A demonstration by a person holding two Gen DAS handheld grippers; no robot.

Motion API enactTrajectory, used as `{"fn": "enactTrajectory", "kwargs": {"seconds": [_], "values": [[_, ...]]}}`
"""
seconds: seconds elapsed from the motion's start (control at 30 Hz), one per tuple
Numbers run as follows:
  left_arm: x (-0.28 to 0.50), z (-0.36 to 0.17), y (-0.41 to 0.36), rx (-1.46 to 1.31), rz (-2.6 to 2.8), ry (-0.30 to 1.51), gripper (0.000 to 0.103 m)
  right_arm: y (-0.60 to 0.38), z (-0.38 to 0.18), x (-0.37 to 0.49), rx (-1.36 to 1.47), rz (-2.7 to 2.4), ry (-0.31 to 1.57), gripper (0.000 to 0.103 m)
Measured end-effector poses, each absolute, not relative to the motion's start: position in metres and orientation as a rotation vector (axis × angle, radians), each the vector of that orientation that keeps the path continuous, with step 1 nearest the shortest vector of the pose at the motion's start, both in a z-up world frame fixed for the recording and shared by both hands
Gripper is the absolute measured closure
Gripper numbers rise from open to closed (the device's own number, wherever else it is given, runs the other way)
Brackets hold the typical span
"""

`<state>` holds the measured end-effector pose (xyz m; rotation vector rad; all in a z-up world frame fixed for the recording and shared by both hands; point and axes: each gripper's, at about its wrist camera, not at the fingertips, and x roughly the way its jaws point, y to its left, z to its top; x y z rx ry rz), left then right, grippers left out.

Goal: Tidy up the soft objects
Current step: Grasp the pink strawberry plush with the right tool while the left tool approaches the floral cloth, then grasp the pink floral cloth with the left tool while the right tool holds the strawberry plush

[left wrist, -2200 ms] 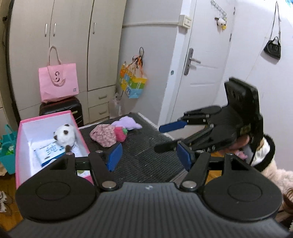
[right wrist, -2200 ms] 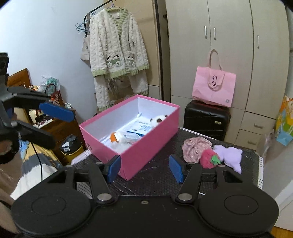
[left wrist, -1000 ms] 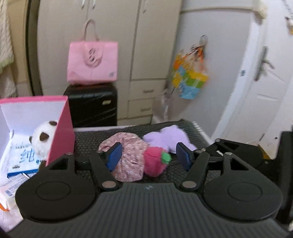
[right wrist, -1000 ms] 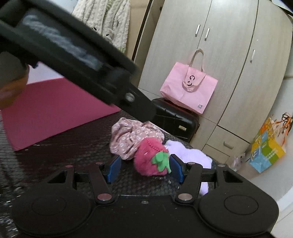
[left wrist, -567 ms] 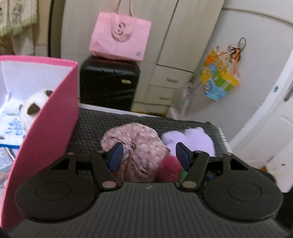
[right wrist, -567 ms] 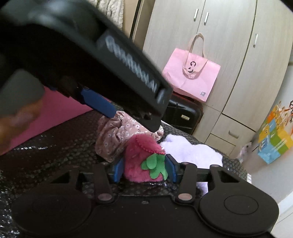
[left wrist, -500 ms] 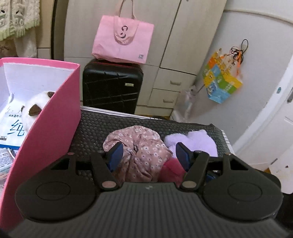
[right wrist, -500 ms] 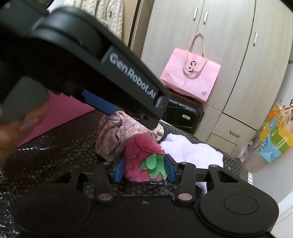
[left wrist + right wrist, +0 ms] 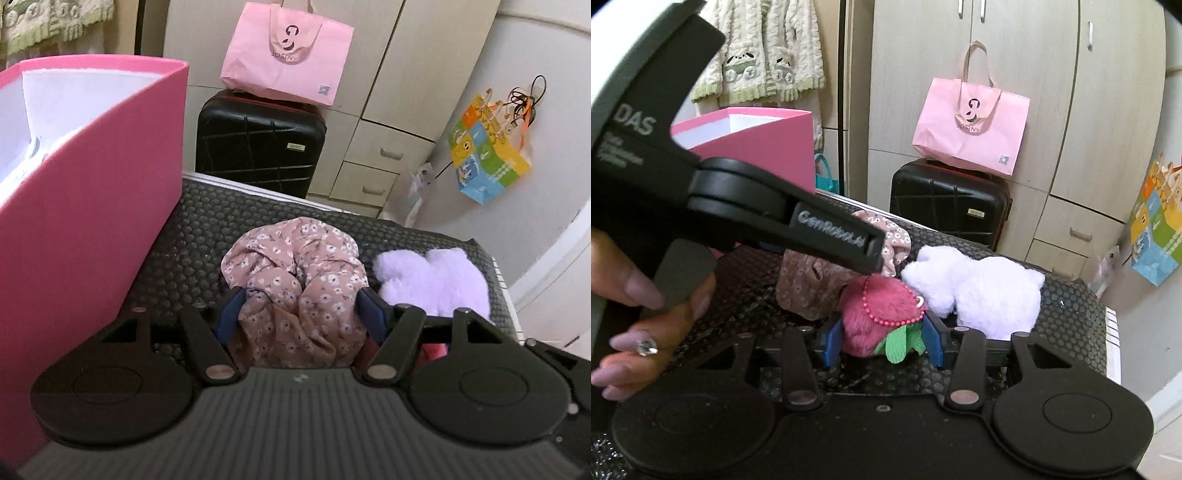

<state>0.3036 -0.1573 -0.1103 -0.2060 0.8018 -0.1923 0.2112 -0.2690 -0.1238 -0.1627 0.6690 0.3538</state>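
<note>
A floral pink cloth (image 9: 295, 254) lies bunched on the black bubble mat (image 9: 207, 229). My left gripper (image 9: 300, 295) straddles it; the jaws are opening and the cloth fills the gap between the blue pads. To the right lies a lilac plush (image 9: 432, 280). My right gripper (image 9: 882, 328) is shut on a pink strawberry plush (image 9: 879, 310) with green leaves, which rests on the mat beside the lilac plush (image 9: 982, 291). The left gripper's black body (image 9: 831, 229) and a hand (image 9: 646, 306) cross the right wrist view and hide part of the cloth (image 9: 809, 288).
A tall pink box (image 9: 92, 206) stands on the mat close to the cloth's left. Behind the table are a black suitcase (image 9: 258, 144) with a pink tote bag (image 9: 288, 55) on it, and wardrobe doors. The mat's right edge (image 9: 498, 280) lies just past the lilac plush.
My left gripper has come down and forward until its pads sit on either side of the floral cloth. My right gripper has closed its pads onto the strawberry plush.
</note>
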Motion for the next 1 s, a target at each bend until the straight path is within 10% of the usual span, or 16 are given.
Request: {"fn": "enactTrajectory", "kwargs": {"seconds": [0.23,0.37,0.6,1.0], "values": [[0.295,-0.112,-0.163,-0.136,-0.199,0.792,0.039,-0.275,-0.128,0.215,-0.100,0.357,0.672,0.047],[0.292,-0.112,-0.163,-0.093,-0.206,0.783,0.066,-0.271,-0.127,0.212,-0.128,0.355,0.668,0.052],[0.276,-0.108,-0.138,-0.221,-0.242,0.796,0.078,-0.276,-0.117,0.204,-0.060,0.339,0.668,0.052],[0.221,-0.087,-0.123,-0.193,-0.295,0.630,0.084,-0.281,-0.100,0.162,0.007,0.257,0.645,0.052]]}}
